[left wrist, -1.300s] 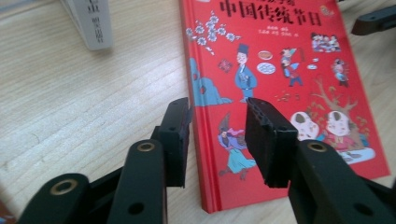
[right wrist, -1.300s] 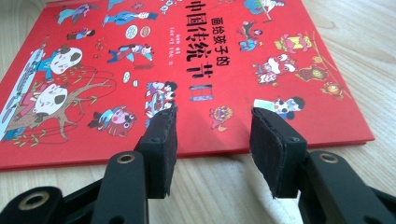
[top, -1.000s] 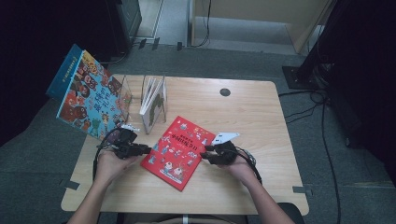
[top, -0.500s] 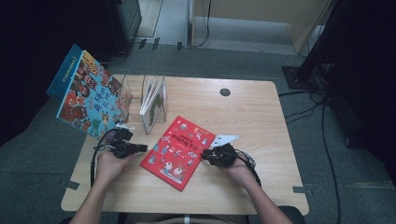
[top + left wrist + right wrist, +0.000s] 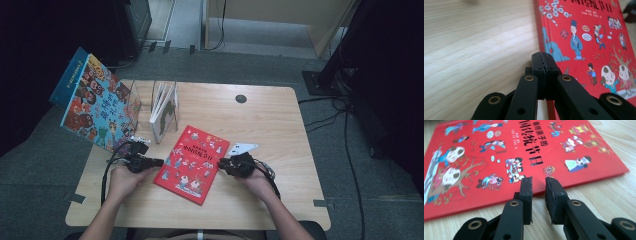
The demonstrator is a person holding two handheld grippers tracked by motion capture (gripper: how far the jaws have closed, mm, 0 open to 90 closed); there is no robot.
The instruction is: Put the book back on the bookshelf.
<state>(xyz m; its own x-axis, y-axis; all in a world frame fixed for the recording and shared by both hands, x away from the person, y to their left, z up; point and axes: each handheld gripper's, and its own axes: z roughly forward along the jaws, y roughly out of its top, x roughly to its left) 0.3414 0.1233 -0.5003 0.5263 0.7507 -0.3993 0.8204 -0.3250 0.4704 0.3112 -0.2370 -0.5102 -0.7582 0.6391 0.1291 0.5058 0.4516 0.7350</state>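
Red book [image 5: 192, 156] lies flat on the table [image 5: 270, 120], between your two tools, not yet lifted. Your left gripper [image 5: 544, 65] is clenched on nothing, tips at the book's edge. Your right gripper [image 5: 539, 185] has just been narrowing, a small gap left, nothing between the jaws. Gripping, raising, shelving in the clear stand [image 5: 145, 107] likely remain.

**Layout on the table**

A red hardcover picture book [image 5: 192, 163] is laid flat on the pale wooden table [image 5: 270, 120], between the left gripper [image 5: 159, 162] and the right gripper [image 5: 220, 163]. Behind it, a clear plastic book stand [image 5: 150, 102] is placed, with a white-spined book [image 5: 164, 105] held upright in it.
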